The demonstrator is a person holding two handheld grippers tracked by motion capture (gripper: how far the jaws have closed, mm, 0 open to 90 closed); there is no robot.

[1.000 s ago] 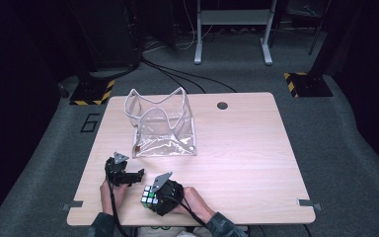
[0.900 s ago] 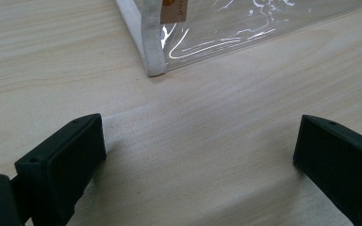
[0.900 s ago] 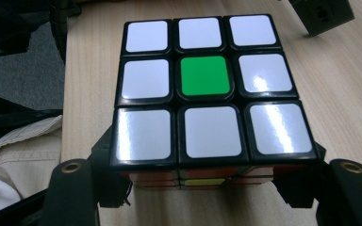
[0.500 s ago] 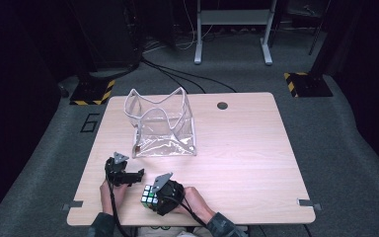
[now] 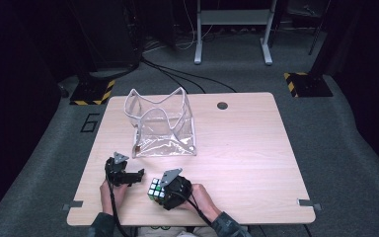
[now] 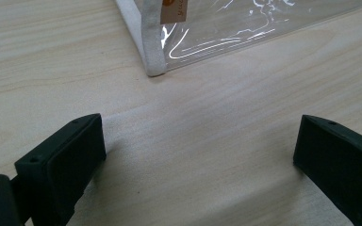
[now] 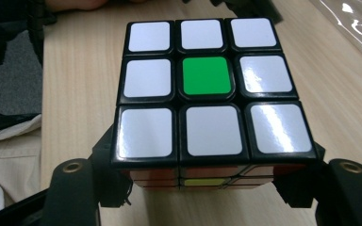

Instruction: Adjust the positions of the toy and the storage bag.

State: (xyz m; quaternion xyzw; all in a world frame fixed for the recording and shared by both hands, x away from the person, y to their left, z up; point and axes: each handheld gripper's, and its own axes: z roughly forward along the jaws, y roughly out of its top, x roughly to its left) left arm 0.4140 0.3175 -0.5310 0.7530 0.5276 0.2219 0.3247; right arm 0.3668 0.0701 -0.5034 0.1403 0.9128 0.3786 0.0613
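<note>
My right tongs are clamped on the Rubik's cube by two opposite faces, near my edge of the desk. It's light and rigid, but the slick stickers could slip and the layers might twist, so square flat sides are best. Left tongs gape empty toward the clear plastic bag

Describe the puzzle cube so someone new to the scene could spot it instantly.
On the wooden table, look at the near edge, in front of the clear plastic bag. There the right gripper grips a puzzle cube: black-framed, colour-tiled, its top white around a green centre.
</note>
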